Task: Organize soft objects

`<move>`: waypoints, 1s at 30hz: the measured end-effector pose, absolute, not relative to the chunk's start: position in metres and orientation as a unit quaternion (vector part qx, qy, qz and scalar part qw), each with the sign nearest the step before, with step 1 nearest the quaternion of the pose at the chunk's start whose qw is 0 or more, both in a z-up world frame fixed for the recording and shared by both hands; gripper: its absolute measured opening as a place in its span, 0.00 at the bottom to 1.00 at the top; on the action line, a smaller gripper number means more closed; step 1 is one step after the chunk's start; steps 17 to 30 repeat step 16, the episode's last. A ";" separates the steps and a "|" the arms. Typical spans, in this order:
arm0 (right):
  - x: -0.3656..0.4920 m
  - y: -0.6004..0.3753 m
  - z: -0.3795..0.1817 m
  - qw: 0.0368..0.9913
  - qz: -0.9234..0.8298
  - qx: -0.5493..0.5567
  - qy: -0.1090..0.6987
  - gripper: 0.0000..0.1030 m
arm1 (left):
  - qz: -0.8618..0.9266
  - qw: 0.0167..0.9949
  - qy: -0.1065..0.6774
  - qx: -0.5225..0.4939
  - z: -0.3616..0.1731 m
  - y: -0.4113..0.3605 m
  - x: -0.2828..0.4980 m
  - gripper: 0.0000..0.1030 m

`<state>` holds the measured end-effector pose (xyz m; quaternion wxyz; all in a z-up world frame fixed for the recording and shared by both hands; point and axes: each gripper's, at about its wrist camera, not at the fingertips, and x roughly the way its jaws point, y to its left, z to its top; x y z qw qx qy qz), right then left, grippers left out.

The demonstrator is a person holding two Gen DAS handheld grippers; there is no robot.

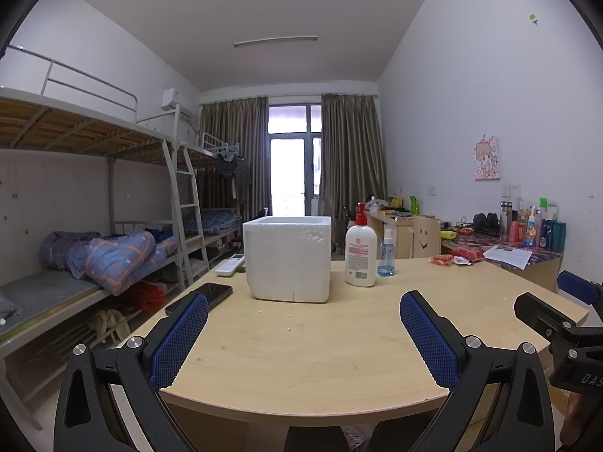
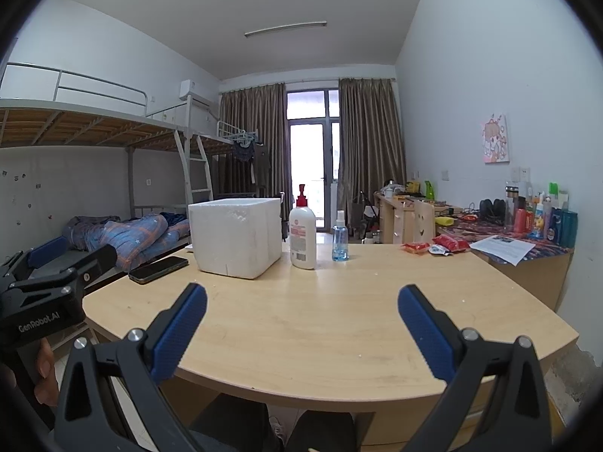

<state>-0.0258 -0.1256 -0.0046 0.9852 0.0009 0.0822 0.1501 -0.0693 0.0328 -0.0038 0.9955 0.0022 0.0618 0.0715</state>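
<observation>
The near half of the tabletop (image 1: 301,358) lies bare. Farther back a white foam box (image 1: 288,258), lotion bottle (image 1: 360,250), spray bottle (image 1: 386,254) and phone (image 1: 205,295) block the way; red packets (image 1: 458,257) crowd the far right corner.

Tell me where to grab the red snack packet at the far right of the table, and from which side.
Probably take the red snack packet across its middle, coming down from above with the right hand-held gripper, which is open and on that side. It lies flat and low on the table, so a side approach offers little to pinch. The smaller packet lies close by on its left.
</observation>
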 end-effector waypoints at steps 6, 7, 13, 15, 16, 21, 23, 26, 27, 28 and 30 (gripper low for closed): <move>-0.025 -0.125 -0.005 0.985 0.150 -0.001 0.083 1.00 | 0.071 0.996 0.062 0.001 -0.004 0.033 -0.069 0.99; -0.025 -0.125 -0.006 0.985 0.150 -0.002 0.084 1.00 | 0.071 0.996 0.062 0.001 -0.004 0.033 -0.069 0.99; -0.026 -0.125 -0.007 0.985 0.151 -0.002 0.085 1.00 | 0.072 0.995 0.062 0.000 -0.004 0.033 -0.068 0.99; -0.026 -0.124 -0.006 0.985 0.151 -0.002 0.084 1.00 | 0.069 0.996 0.062 -0.001 -0.004 0.033 -0.068 0.99; -0.026 -0.124 -0.006 0.985 0.151 -0.003 0.084 1.00 | 0.069 0.996 0.062 -0.001 -0.005 0.033 -0.068 0.99; -0.026 -0.124 -0.006 0.985 0.151 -0.003 0.084 1.00 | 0.069 0.996 0.062 -0.001 -0.005 0.033 -0.068 0.99; -0.026 -0.124 -0.006 0.985 0.151 -0.003 0.084 1.00 | 0.069 0.996 0.062 -0.001 -0.005 0.033 -0.068 0.99; -0.026 -0.124 -0.006 0.985 0.151 -0.003 0.084 1.00 | 0.069 0.996 0.062 -0.001 -0.005 0.033 -0.068 0.99; -0.026 -0.124 -0.006 0.985 0.151 -0.003 0.084 1.00 | 0.069 0.996 0.062 -0.001 -0.005 0.033 -0.068 0.99; -0.026 -0.124 -0.006 0.985 0.151 -0.003 0.084 1.00 | 0.069 0.996 0.062 -0.001 -0.005 0.033 -0.068 0.99; -0.026 -0.124 -0.006 0.985 0.151 -0.003 0.084 1.00 | 0.069 0.996 0.062 -0.001 -0.005 0.033 -0.068 0.99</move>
